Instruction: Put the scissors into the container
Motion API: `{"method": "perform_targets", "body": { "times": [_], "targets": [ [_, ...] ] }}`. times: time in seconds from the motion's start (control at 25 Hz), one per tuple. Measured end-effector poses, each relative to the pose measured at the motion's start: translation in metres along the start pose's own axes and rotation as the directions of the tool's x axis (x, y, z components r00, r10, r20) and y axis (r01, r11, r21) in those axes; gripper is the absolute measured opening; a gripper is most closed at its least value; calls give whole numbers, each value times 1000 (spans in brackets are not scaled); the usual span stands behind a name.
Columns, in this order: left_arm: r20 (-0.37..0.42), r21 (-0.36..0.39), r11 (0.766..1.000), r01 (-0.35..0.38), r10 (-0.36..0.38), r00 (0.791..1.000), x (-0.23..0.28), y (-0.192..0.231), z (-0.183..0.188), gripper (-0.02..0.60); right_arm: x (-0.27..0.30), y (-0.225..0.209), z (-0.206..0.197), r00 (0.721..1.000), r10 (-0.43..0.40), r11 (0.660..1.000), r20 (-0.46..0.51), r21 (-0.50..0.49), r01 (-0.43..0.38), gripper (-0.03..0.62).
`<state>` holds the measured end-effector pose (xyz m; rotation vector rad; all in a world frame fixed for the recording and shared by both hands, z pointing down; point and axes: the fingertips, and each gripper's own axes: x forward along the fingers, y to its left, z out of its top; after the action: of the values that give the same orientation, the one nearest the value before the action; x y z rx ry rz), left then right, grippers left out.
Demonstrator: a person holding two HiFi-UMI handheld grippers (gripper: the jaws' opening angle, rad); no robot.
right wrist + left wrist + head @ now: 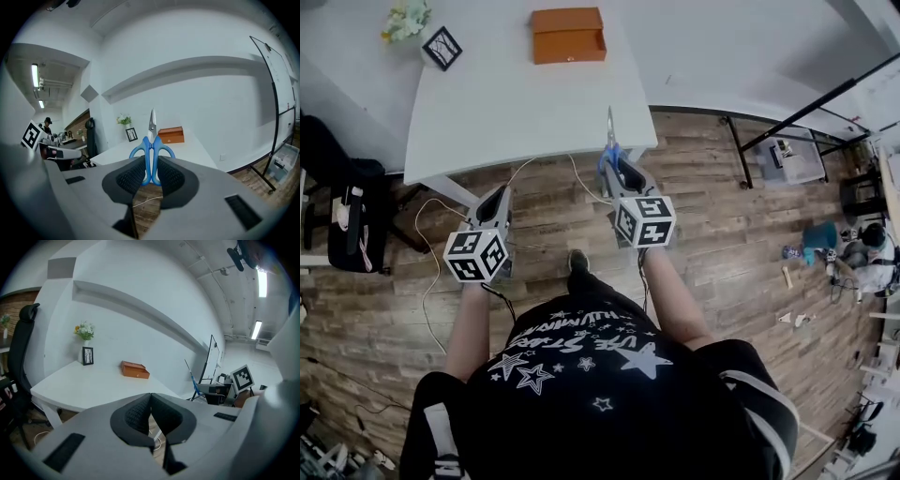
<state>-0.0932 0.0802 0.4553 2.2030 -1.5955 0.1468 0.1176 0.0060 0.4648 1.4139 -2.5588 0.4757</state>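
Overhead, a person in a black star-printed shirt stands on the wooden floor (722, 253) at the near edge of a white desk (516, 103), a gripper in each hand. The right gripper (150, 171) has its fingers clamped on the blue handles of the scissors (151, 140), which stand upright between the pads with the closed steel blades pointing away toward the desk. The lower part of the handle loops is hidden behind the dark ribbed pads. From the head view the blade tips reach just over the desk's front edge, and the handles are mostly lost behind the gripper's body. The left gripper (151, 411) is held lower and to the side, over the floor just short of the desk, with its fingers together and nothing between them; only a sliver of floor shows below where the pads meet. The container, an orange box (568, 35), sits at the far side of the desk, well apart from both grippers, and whether its lid stands open cannot be made out from any view. Near the desk's far left corner are a small black-framed picture (442, 47) and a bunch of pale flowers (406, 19), cut off by the frame's top edge. A thin white cable (427, 272) trails across the floor, partly hidden under the desk, and a black chair (347, 216) stands at the left.
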Motion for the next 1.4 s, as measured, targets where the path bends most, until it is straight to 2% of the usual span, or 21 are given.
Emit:
{"method": "perform_targets", "body": {
  "times": [0.44,0.6,0.88,1.12,1.4],
  "targets": [
    [12,5,999,-51,51,999,98,4,39,18,78,-77,39,999,42,999,17,27,-42,100],
    [24,8,997,-70,70,997,117,5,48,18,96,-90,48,997,69,997,26,28,-70,100],
    [-3,12,997,-81,81,997,130,-2,51,18,107,-102,59,995,87,994,38,65,-90,100],
    [-23,28,998,-57,58,998,149,6,53,18,120,-109,58,996,73,993,44,89,-76,100],
    [-29,21,1000,-14,15,999,205,34,73,18,161,-130,69,999,34,996,23,87,-36,101]
  ]
}}
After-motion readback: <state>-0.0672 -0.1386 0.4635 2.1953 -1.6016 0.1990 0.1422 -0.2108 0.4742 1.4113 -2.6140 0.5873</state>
